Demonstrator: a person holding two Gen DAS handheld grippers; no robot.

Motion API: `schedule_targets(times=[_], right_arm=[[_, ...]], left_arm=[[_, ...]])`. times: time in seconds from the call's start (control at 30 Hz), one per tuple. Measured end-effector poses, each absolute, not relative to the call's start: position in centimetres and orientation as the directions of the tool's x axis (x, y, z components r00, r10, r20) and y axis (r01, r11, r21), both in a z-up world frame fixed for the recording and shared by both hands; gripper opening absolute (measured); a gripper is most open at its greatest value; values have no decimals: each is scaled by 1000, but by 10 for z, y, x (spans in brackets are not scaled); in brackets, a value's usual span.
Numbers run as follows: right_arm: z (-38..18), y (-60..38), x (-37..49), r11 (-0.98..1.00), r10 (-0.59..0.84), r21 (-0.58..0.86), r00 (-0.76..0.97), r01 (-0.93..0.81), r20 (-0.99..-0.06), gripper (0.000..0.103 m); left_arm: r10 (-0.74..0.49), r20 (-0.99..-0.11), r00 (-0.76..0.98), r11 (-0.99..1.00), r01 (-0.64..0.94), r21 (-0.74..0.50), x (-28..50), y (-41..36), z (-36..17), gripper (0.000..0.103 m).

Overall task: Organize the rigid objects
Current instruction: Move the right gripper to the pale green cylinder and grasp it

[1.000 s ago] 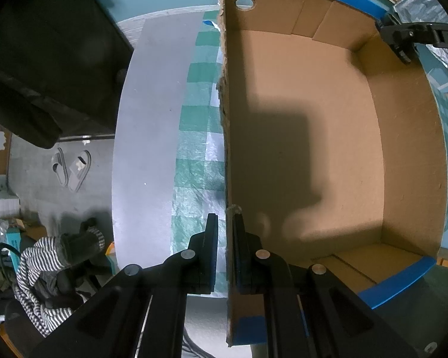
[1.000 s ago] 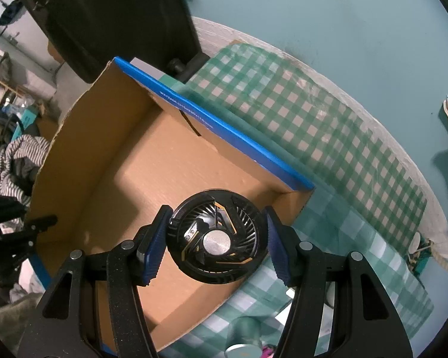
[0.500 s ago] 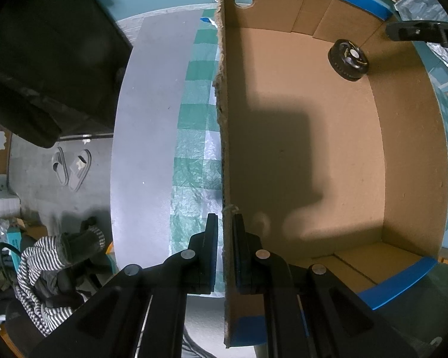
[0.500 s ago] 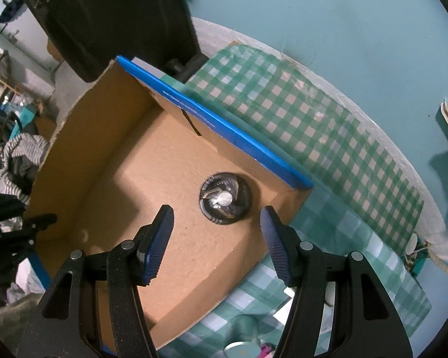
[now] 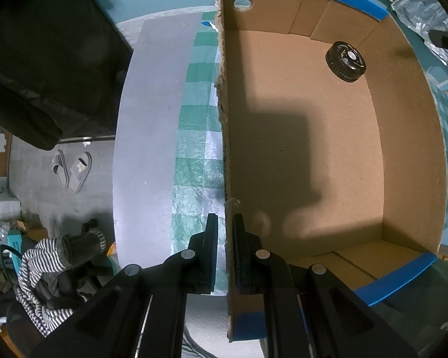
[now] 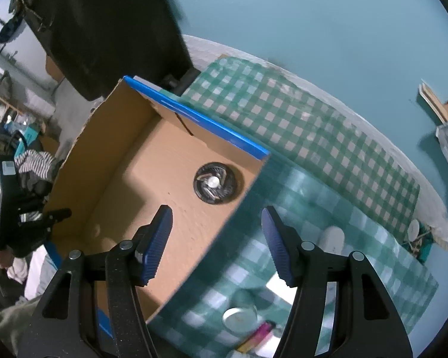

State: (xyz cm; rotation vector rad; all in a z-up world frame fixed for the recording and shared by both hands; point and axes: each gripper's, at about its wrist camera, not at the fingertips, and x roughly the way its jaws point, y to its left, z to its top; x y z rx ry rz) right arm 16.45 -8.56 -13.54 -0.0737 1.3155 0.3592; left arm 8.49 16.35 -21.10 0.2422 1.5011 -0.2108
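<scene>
One round black fan [image 6: 214,182] lies flat on the floor of the cardboard box [image 6: 110,179], in the far corner beneath the blue-taped rim; in the left wrist view the same fan [image 5: 345,61] sits at the far right of the box [image 5: 409,137]. It is the only thing inside; the rest of the floor is bare cardboard. So, as a judgement, one rigid object is put away and the sorting is at an early stage.

The left gripper [image 5: 225,250] is clamped tight on the near left wall of the box, one pad inside and one outside, steadying it. The right gripper [image 6: 216,246] stands at a medium width with nothing between its blue pads; it hangs above the near right edge of the box, partly over the green checked cloth [image 6: 313,125].

Left to do, as far as the pictures show: on the cloth just near the right gripper lie one small round tin or lid [image 6: 238,319] and one slim pink and yellow object [image 6: 258,335], perhaps a lighter, both blurred; farther right is one white rounded object [image 6: 331,237] that is too smeared to name. Any of these may be next for the box, though which belong to the task I cannot tell.

Count: one box, one fan, two grippers, three loose items outside
</scene>
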Motion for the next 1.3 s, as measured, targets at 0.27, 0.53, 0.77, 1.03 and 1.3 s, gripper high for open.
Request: schedule_targets(times=[0.27, 0.53, 0.77, 1.03, 1.3], right_arm=[[-126, -117, 141, 966, 194, 145, 229, -215, -954, 65], [-138, -146, 112, 979, 181, 157, 213, -126, -960, 67], [-165, -161, 86, 984, 172, 160, 168, -82, -971, 67], [-201, -155, 66, 985, 153, 142, 115, -98, -981, 67], [-227, -144, 55, 983, 138, 124, 99, -132, -986, 68]], left_arm=[[-7, -997, 81, 957, 288, 17, 85, 166, -206, 9], [-22, -995, 98, 958, 286, 7, 87, 165, -202, 9], [-21, -996, 92, 957, 289, 6, 84, 164, -203, 9], [-15, -996, 88, 959, 282, 10, 85, 165, -204, 9], [-14, -996, 85, 960, 280, 10, 84, 167, -205, 9]])
